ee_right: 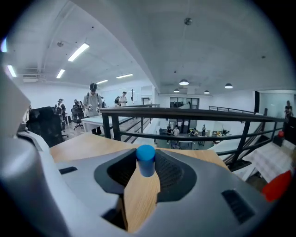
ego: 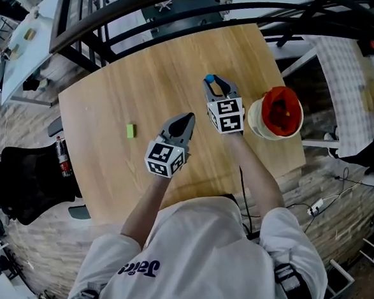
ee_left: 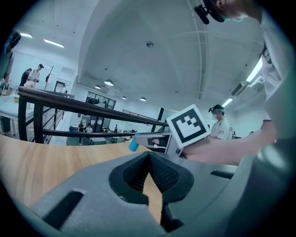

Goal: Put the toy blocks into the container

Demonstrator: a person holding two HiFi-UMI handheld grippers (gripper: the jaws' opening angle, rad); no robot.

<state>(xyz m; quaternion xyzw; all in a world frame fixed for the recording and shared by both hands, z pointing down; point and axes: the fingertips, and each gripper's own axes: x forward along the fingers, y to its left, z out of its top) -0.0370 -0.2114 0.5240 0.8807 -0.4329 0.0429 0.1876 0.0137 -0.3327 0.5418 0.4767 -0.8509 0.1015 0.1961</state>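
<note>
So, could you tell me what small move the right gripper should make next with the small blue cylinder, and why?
Probably swing the right gripper to its own right until it is above the round white container with the red inside. Its jaws grip the small blue cylindrical toy block at their tips, and the container stands close beside it on that side.

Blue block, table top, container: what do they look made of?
Blue block: probably painted wood or plastic; even matte colour, no grain showing. Table top: wood or wood-look laminate; pale straight grain, smooth satin surface. Container: likely plastic; cream outside, red inside, though too small to be sure.
</note>
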